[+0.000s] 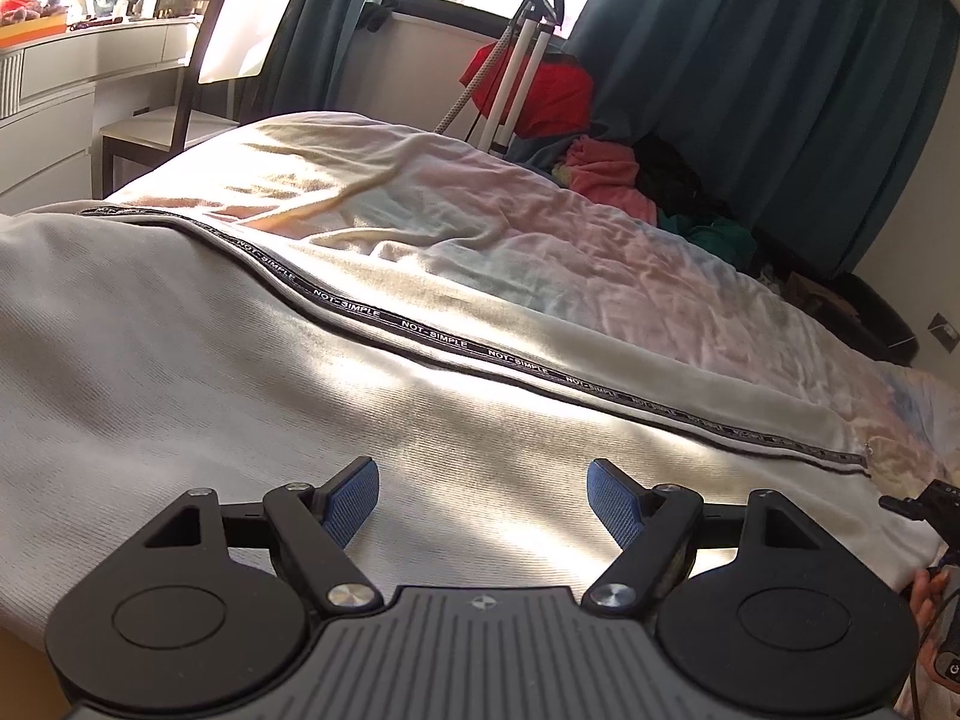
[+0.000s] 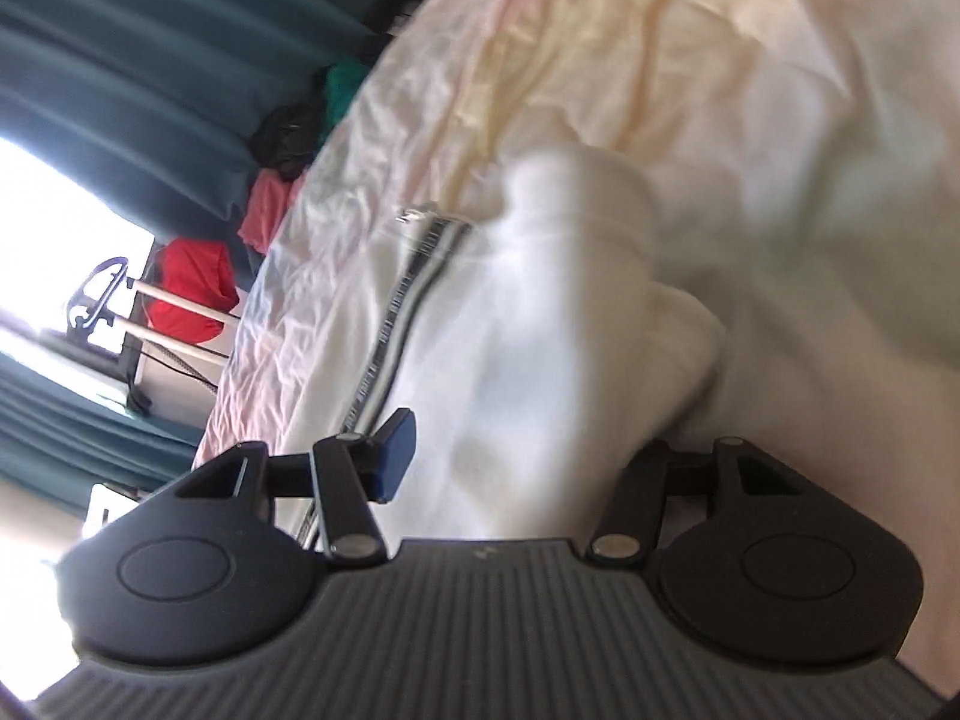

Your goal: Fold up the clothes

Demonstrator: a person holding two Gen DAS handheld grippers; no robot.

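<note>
One wide bed covered by a wrinkled pastel sheet of pink, cream and pale blue [image 1: 540, 228] fills most of both views. Spread flat across its near part lies the task's thing, a white ribbed knit garment [image 1: 180, 360], in patches of sunlight. A black zip tape printed with the words NOT-SIMPLE [image 1: 432, 333] runs slantwise along the garment's far edge and ends near the bed's right side.

Behind the bed hang dark teal pleated curtains [image 1: 750, 90] on either side of a bright window. At the curtains' foot, off the far corner of the bed, sits a heap of loose red, pink, green and black clothes [image 1: 600, 174], with a white two-pole stand topped by a dark hanger [image 1: 522, 72] rising in front of it. To the left stands a dark-framed chair with a white back [image 1: 180, 90], beside a white dresser.

The left gripper [image 1: 483, 480] hovers low over the garment, jaws spread wide, and nothing sits between its blue ribbed pads [image 1: 351, 498].

The right gripper [image 2: 522, 444] is at the garment's zip end, its view tilted and blurred. A raised, bunched fold of the white knit fills the gap between its jaws. One blue pad [image 2: 396, 456] shows just beside the cloth; the other finger is hidden behind the fold, so I cannot tell whether the jaws pinch the cloth or only stand around it.
</note>
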